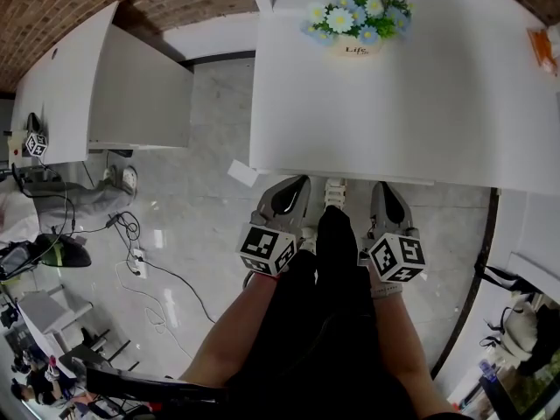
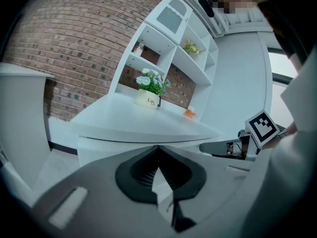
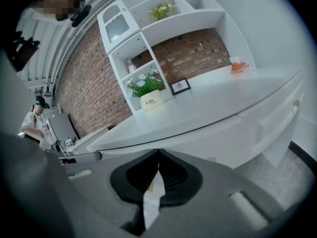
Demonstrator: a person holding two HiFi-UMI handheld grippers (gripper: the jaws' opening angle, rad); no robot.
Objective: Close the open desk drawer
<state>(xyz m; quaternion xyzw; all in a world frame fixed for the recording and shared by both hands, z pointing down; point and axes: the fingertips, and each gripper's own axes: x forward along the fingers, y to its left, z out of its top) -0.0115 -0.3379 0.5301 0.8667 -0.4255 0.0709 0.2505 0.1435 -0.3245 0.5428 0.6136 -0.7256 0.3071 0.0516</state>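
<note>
My left tool (image 2: 158, 150) has its jaws pressed together at the tips with nothing between them; only a thin slit of light shows lower down. My right tool (image 3: 158, 155) is the same, jaws together and empty. From my head view I hold both side by side just short of the front edge of the white counter (image 1: 437, 103), tips pointing at it, with my legs in black between them and one pale shoe (image 1: 334, 191) at the edge. The counter top hides everything beneath it from above, so the drawer does not show there at all. Only the right gripper view shows the drawer front (image 3: 277, 115), off to that tool's right under the counter top, with a small handle (image 3: 295, 104); the wide lens bends it so much that I cannot tell whether it stands out or sits flush. On the counter stands a flower pot (image 1: 354, 46) with white and blue blooms, and an orange thing (image 1: 544, 51) is cut off at the picture's edge, too small to name. A white shelf unit (image 3: 163, 29) rises against the brick wall (image 3: 94, 88). A sheet of paper (image 1: 242, 172) and cables (image 1: 149, 278) lie on the grey floor (image 1: 201, 234).
</note>
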